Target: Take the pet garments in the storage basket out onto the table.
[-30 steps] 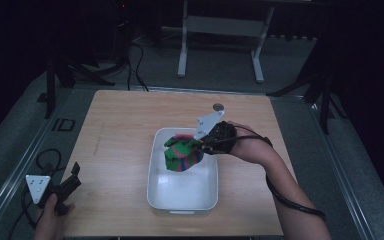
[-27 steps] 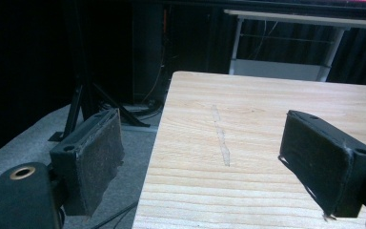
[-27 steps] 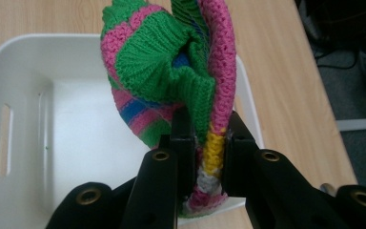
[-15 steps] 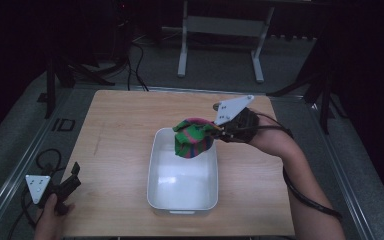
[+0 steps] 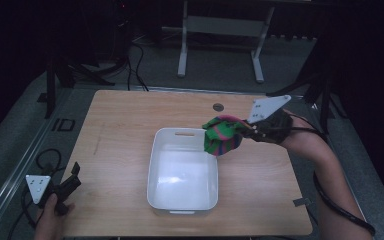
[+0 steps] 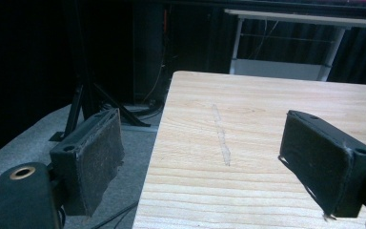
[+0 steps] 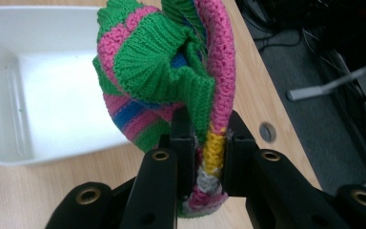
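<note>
A knitted bundle striped green, pink, blue and yellow [image 5: 223,134] hangs in the air above the right rim of a white tub [image 5: 156,155]. My right gripper [image 5: 252,131] is shut on it. In the right gripper view the knit [image 7: 171,67] bulges up from between the two black jaws of the gripper [image 7: 205,152], which pinch its yellow and pink edge, with the tub [image 7: 9,86] to the left. My left gripper [image 5: 72,177] rests at the table's near left corner. In the left gripper view it [image 6: 205,162] stands open with nothing between its pads [image 6: 100,152].
The wooden table [image 5: 125,120] has a small round grommet [image 5: 218,107] near its far edge. A faint scratch [image 6: 221,136] marks the wood in the left gripper view. Cables [image 5: 40,160] lie on the grey floor at the left. A metal stand [image 5: 220,30] is behind the table.
My right gripper has lifted the knitted bundle out of the white tub and carried it to the right, over the tub's right rim. The left gripper has stayed put.
</note>
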Demonstrator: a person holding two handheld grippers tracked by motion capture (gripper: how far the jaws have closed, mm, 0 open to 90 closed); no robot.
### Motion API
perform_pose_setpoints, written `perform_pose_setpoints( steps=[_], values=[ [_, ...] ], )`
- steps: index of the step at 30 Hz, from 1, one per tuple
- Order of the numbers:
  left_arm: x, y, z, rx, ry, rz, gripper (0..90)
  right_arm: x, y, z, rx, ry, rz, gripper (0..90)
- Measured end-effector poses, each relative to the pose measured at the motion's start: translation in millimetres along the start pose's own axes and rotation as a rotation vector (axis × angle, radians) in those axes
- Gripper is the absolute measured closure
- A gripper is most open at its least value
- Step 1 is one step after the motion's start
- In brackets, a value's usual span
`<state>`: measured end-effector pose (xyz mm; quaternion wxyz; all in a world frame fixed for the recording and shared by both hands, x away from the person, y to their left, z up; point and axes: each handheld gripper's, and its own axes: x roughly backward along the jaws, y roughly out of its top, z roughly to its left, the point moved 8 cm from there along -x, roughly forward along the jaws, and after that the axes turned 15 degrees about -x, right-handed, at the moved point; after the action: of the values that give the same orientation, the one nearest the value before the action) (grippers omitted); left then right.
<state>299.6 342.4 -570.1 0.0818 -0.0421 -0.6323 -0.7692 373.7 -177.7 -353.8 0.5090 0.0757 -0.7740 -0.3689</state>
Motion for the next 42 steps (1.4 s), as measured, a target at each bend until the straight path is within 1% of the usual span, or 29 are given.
perform_pose_setpoints(
  steps=[5, 9, 14, 18, 20, 22, 26, 28, 30, 33, 35, 36, 37, 38, 40, 42],
  values=[
    [-0.2, -0.1, 0.2, 0.001, 0.001, 0.001, 15.1, 9.9, -23.3, -14.1, -0.043, -0.027, 0.014, 78.5],
    [-0.3, 0.0, 0.1, 0.0, 0.002, 0.0, 15.2, 18.7, -38.7, -21.1, -0.072, -0.042, 0.01, 78.4],
    [-0.2, 0.1, -0.1, -0.002, 0.004, 0.001, 15.1, 24.8, -54.6, -24.4, -0.098, -0.053, 0.007, 78.3],
    [-0.2, -0.1, 0.3, 0.002, 0.003, 0.001, 15.1, 18.6, -67.3, -22.9, -0.114, -0.04, 0.013, 78.2],
    [-0.1, -0.3, 0.7, 0.003, 0.004, 0.004, 15.1, 11.7, -74.7, -20.2, -0.126, -0.027, 0.018, 78.2],
    [-0.1, -0.3, 0.7, 0.003, 0.005, 0.003, 15.1, 2.9, -83.9, -16.9, -0.133, -0.015, 0.034, 78.1],
    [0.0, -0.1, 0.3, 0.002, 0.003, 0.001, 15.1, -18.0, -102.7, -11.3, -0.159, 0.006, 0.063, 78.1],
    [0.0, -0.2, 0.5, 0.003, 0.003, 0.001, 15.2, -28.7, -112.3, -9.0, -0.177, 0.028, 0.068, 78.0],
    [0.0, -0.2, 0.6, 0.004, 0.003, 0.001, 15.1, -40.2, -122.2, -7.7, -0.198, 0.048, 0.076, 78.0],
    [-0.2, 0.0, 0.2, 0.002, 0.002, 0.0, 15.2, -59.2, -138.4, -7.1, -0.217, 0.059, 0.108, 78.0],
    [-0.2, -0.1, 0.3, 0.003, 0.003, 0.001, 15.1, -73.0, -148.9, -6.0, -0.243, 0.078, 0.125, 77.9],
    [-0.2, -0.1, 0.3, 0.003, 0.003, 0.001, 15.1, -73.0, -148.9, -6.0, -0.243, 0.078, 0.125, 77.9],
    [0.0, -0.1, 0.5, 0.004, 0.004, 0.001, 15.2, -86.0, -158.2, -5.8, -0.247, 0.075, 0.142, 77.8],
    [0.0, -0.1, 0.5, 0.004, 0.005, 0.001, 15.1, -91.9, -162.3, -5.6, -0.255, 0.073, 0.153, 77.8],
    [0.0, -0.1, 0.4, 0.004, 0.005, 0.001, 15.1, -103.2, -170.2, -6.1, -0.252, 0.058, 0.175, 77.7],
    [-0.2, 0.0, 0.2, 0.002, 0.003, 0.0, 15.1, -113.9, -176.9, -5.0, -0.259, 0.059, 0.19, 77.5]
  ],
)
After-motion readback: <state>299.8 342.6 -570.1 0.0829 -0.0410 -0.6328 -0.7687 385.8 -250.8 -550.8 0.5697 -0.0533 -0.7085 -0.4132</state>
